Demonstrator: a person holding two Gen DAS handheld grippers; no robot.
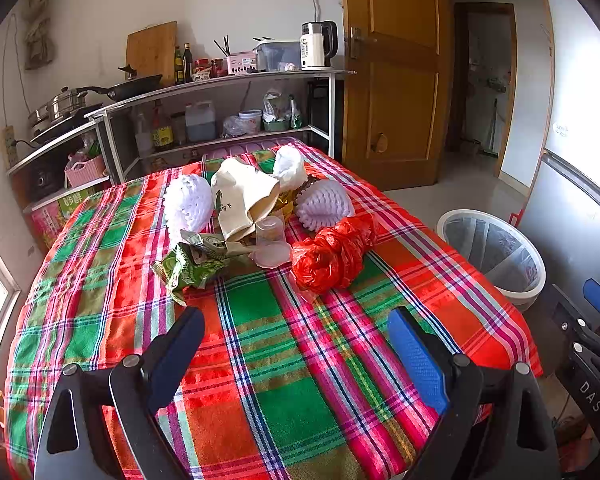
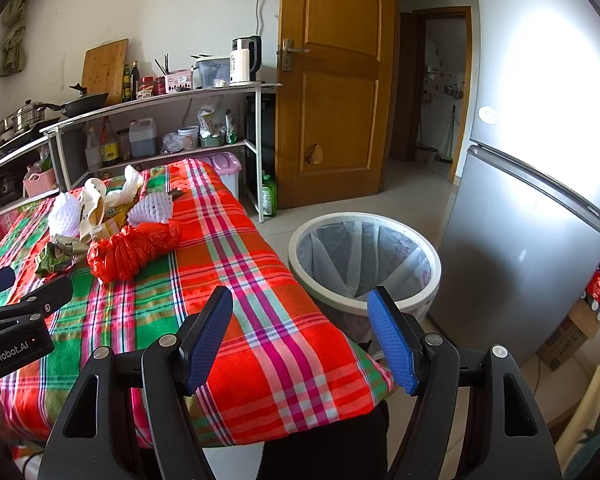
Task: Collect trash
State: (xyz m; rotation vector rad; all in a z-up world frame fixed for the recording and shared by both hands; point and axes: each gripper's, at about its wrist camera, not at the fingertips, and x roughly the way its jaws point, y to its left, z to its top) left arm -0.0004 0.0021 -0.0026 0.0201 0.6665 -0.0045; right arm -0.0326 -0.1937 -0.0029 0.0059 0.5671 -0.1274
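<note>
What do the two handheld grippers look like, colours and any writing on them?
Both are black plastic two-finger clamps with silver pivot screws. The left gripper and the right gripper each have ribbed blue pads on their fingers. The left one carries white "GenRobot.AI" lettering; the right one shows "DAS".

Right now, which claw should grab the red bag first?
Probably the left claw. It is open and points straight at the red bag and the pile. The right claw, also open, sits at the table's corner, nearer the bin.
</note>
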